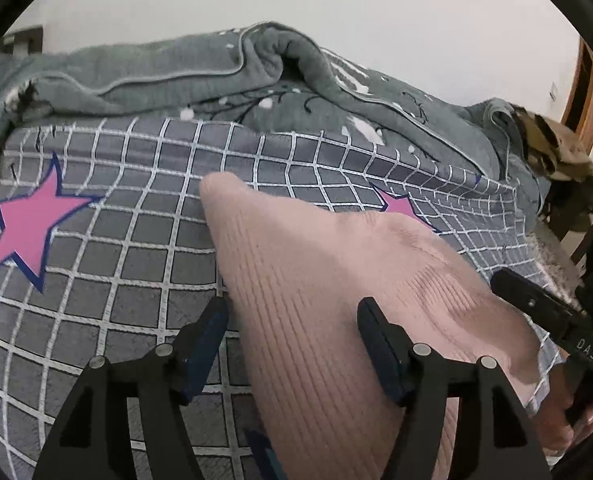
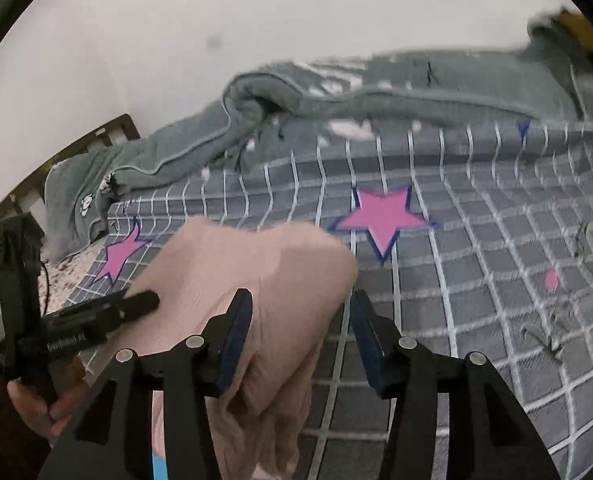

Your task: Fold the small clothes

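A pink ribbed garment (image 1: 316,280) lies folded on the grey checked bedspread (image 1: 136,260). In the left wrist view my left gripper (image 1: 292,316) stands open just above the garment's near part: its left finger is beside the cloth's left edge and its right finger is over the cloth, neither pressing. In the right wrist view the same garment (image 2: 264,272) reaches between the fingers of my right gripper (image 2: 300,308), which is open too. Each view shows the other gripper beside the cloth: the right one (image 1: 536,304) and the left one (image 2: 136,304), the latter held by a hand.
A rumpled grey-green blanket (image 1: 176,72) is piled along the far side of the bed by the white wall. Pink stars (image 2: 380,216) mark the bedspread. A dark wooden bed frame (image 2: 76,140) shows at the left, and a wooden chair with cloth (image 1: 552,148) at the right.
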